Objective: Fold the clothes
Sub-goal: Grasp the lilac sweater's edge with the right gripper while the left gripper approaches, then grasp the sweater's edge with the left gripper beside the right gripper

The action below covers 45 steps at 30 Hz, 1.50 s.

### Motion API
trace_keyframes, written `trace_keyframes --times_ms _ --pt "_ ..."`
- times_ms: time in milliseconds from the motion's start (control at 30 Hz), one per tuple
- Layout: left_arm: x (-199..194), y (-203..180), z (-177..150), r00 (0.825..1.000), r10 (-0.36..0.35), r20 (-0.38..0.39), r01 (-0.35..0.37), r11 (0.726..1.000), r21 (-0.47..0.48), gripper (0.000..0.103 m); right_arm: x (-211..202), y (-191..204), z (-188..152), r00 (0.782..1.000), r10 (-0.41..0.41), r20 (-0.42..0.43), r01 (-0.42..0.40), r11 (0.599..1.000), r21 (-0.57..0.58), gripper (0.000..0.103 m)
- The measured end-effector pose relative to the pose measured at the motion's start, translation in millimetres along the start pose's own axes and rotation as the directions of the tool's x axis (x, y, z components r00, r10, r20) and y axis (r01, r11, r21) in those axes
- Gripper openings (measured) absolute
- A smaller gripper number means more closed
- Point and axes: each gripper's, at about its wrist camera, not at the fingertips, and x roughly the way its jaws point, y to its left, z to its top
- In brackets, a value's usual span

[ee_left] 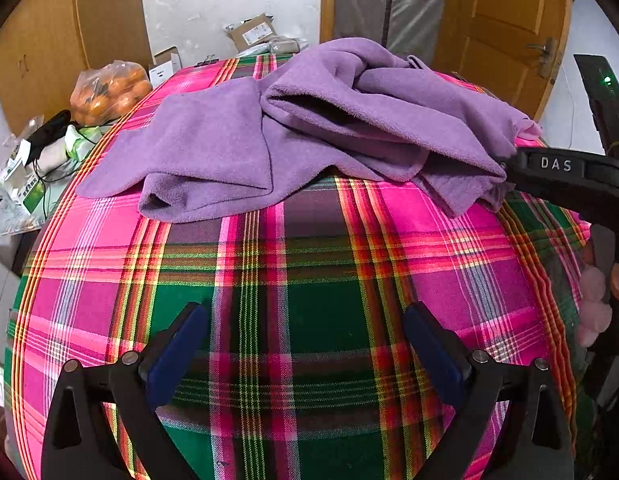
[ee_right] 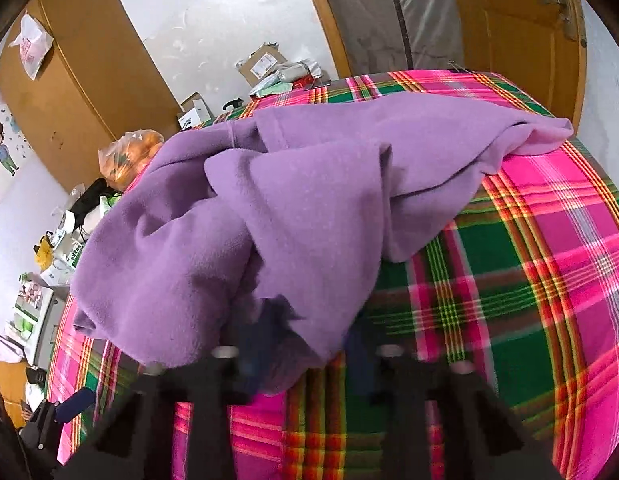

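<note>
A crumpled purple fleece garment [ee_left: 293, 136] lies across the far half of a table covered by a pink and green plaid cloth [ee_left: 309, 300]. My left gripper [ee_left: 305, 344] hovers open over bare plaid, nearer than the garment, with nothing between its blue pads. My right gripper [ee_left: 505, 170] comes in from the right and pinches the garment's right edge. In the right wrist view the purple garment [ee_right: 269, 216] drapes down between the blurred fingers of my right gripper [ee_right: 307, 350], hiding the tips. A hand holds that gripper at the right edge.
A bag of oranges [ee_left: 109, 92], small boxes [ee_left: 165, 66] and packages [ee_left: 253, 32] crowd the table's far-left edge. More clutter with cables [ee_left: 33, 168] sits off the left side. A wooden door [ee_left: 505, 32] stands behind on the right.
</note>
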Motion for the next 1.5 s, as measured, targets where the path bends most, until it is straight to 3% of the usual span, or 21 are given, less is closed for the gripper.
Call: trace_keyframes --times_ms 367,733,1067,1233,1500 --pt "-21.9 0.4 -6.0 0.994 -0.101 0.052 0.103 0.994 -0.038 0.094 -66.0 12.5 -44.9 0.99 0.141 0.024 -0.139 0.987 -0.082 0.002" --pt "-50.8 -16.2 -3.2 0.98 -0.15 0.127 0.154 0.988 -0.017 0.093 -135.1 -13.0 -97.1 0.988 0.142 0.057 -0.139 0.989 -0.052 0.002" --pt "-41.8 -24.5 3.9 0.966 -0.232 0.111 0.239 0.97 -0.051 0.093 -119.9 -35.4 -106.8 0.993 0.121 0.0 -0.121 0.993 -0.007 0.006" --pt "-37.4 -28.9 3.6 0.967 -0.226 0.117 0.235 0.97 -0.07 0.093 -114.5 -37.5 -103.9 0.992 0.126 -0.01 -0.126 0.992 0.0 0.019" --pt "-32.2 -32.0 7.6 0.968 -0.229 0.106 0.238 0.967 -0.094 0.093 -106.9 -41.9 -104.9 0.991 0.129 -0.028 -0.129 0.992 0.003 0.023"
